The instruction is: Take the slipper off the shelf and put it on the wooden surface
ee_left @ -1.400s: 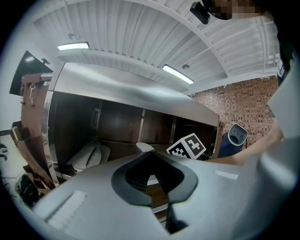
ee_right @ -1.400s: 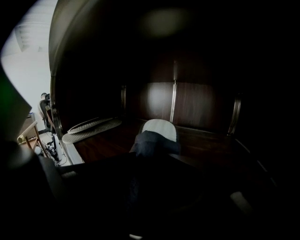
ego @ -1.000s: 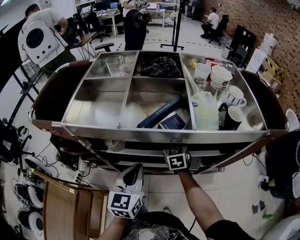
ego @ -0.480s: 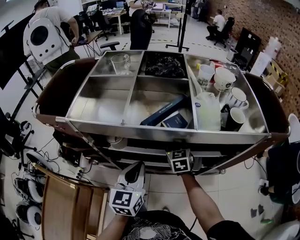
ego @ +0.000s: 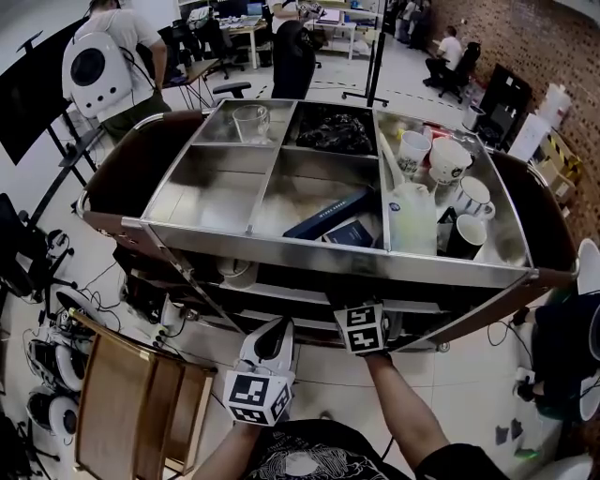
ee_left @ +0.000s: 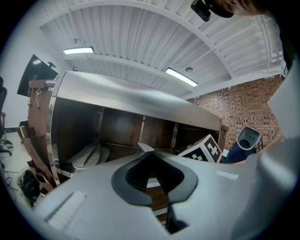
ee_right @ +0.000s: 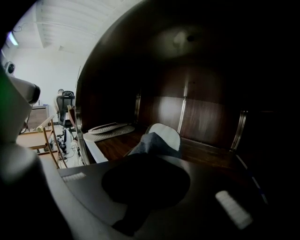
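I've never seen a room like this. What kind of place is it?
Probably a lab or workshop office: a red brick wall, desks with computer screens and black office chairs at the back, and tangled black cables on the pale tiled floor.

On the shelf (ee_right: 206, 157), the slipper (ee_right: 161, 137) lies between the jaws of my right gripper (ee_right: 149, 157); other slippers (ee_right: 108, 130) lie left of it, the wooden surface (ego: 122, 403) outside, further left.
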`<control>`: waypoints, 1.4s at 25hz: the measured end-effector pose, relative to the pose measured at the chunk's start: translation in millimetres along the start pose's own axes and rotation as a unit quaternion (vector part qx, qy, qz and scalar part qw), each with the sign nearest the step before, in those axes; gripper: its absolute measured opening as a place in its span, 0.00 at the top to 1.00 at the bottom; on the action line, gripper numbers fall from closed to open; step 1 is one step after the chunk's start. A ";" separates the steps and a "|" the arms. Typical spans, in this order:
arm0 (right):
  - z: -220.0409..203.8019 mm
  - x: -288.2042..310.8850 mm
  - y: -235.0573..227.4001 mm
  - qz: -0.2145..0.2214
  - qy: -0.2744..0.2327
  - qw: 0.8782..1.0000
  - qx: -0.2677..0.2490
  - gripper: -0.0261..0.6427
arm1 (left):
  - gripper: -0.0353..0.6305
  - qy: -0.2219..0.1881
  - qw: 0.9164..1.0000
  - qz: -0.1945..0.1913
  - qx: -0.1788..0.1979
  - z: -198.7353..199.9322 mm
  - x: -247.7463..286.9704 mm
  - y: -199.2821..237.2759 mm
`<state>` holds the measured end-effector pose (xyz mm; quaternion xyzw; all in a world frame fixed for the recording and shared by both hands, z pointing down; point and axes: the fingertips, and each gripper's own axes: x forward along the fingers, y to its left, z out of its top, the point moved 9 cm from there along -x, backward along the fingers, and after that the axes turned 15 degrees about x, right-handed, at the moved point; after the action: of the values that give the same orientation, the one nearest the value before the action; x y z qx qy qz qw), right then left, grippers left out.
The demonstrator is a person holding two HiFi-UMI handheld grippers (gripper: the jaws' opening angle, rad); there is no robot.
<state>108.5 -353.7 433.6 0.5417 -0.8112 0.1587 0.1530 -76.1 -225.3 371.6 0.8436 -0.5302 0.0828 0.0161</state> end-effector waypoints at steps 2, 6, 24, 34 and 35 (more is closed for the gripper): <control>-1.3 -6.8 0.4 0.004 -0.001 1.000 -0.001 0.94 | 0.94 -0.001 1.000 0.007 0.000 0.4 -3.1 -4.6; -4.4 -21.7 5.6 0.020 0.001 1.000 -0.006 0.94 | 0.94 -0.001 1.000 0.028 -0.003 -1.4 -11.6 -13.7; -26.2 -86.0 41.6 0.114 -0.003 0.993 -0.018 0.94 | 0.94 0.012 0.988 0.153 -0.024 -16.9 -76.4 -52.3; -38.2 -114.5 101.2 0.226 -0.005 0.973 -0.054 0.94 | 0.94 0.021 0.965 0.258 -0.041 -27.2 -135.3 -45.5; -40.8 -115.7 108.3 0.237 -0.004 0.970 -0.057 0.94 | 0.94 0.023 0.962 0.269 -0.046 -29.1 -142.8 -45.2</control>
<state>53.6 -201.1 411.9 0.3255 -0.9246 0.1416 0.1383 -99.6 -74.8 380.6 0.6659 -0.7406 0.0787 0.0440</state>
